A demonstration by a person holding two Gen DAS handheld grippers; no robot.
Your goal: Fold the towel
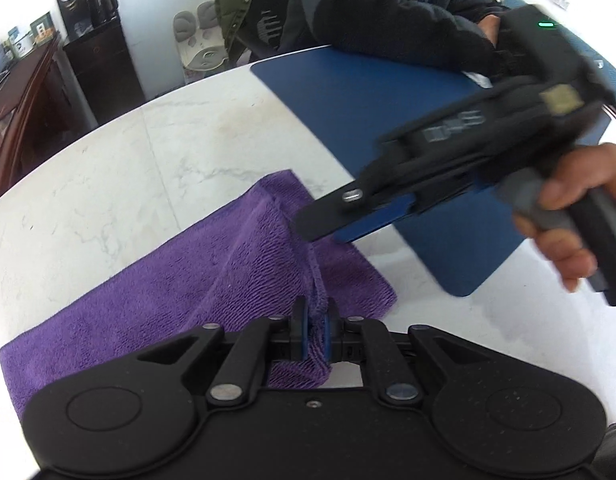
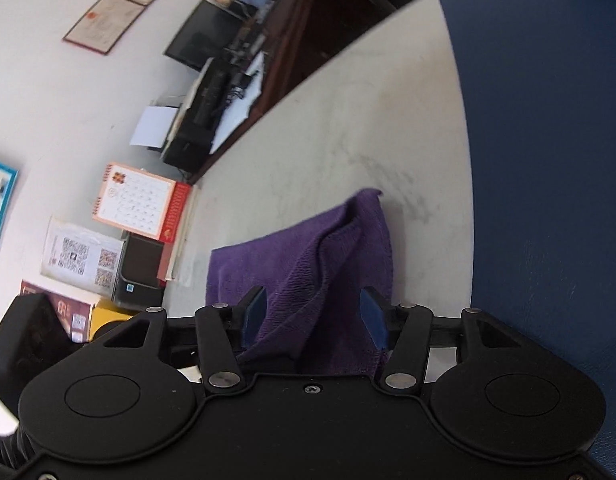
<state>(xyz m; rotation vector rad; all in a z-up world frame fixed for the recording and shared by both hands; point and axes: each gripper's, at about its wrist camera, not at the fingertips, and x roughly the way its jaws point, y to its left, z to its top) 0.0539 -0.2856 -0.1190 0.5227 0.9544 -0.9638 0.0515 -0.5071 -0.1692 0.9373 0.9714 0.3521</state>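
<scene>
across the white marbled table [image 1: 156, 152] lies a blue mat [image 1: 348, 96], with one edge of it running down the right side of the right wrist view; a seated person [image 1: 388, 4] in a dark fleece leans on the far end of that mat; along the wall behind stand a dark cabinet [image 1: 100, 64] with a kettle [image 1: 102, 8] on top, and in the right wrist view a calendar [image 2: 142, 200] and two framed certificates [image 2: 120, 8]; the purple towel [image 1: 156, 280] sits on the table just left of the mat, most of it flat, with a raised ridge of cloth running up its middle; the left claw [image 1: 316, 332] is nearly closed and pinches the near end of that ridge between its blue pads [image 1: 304, 336]; the right claw [image 2: 314, 316] comes in from the right, blurred, gripped by a hand [image 1: 580, 216]; its fingers stand about half apart, with a fold of towel lying between them and a gap showing beside each pad, so nothing is pinched there; in the left wrist view its tips sit at the towel's far right edge, close to the mat.
</scene>
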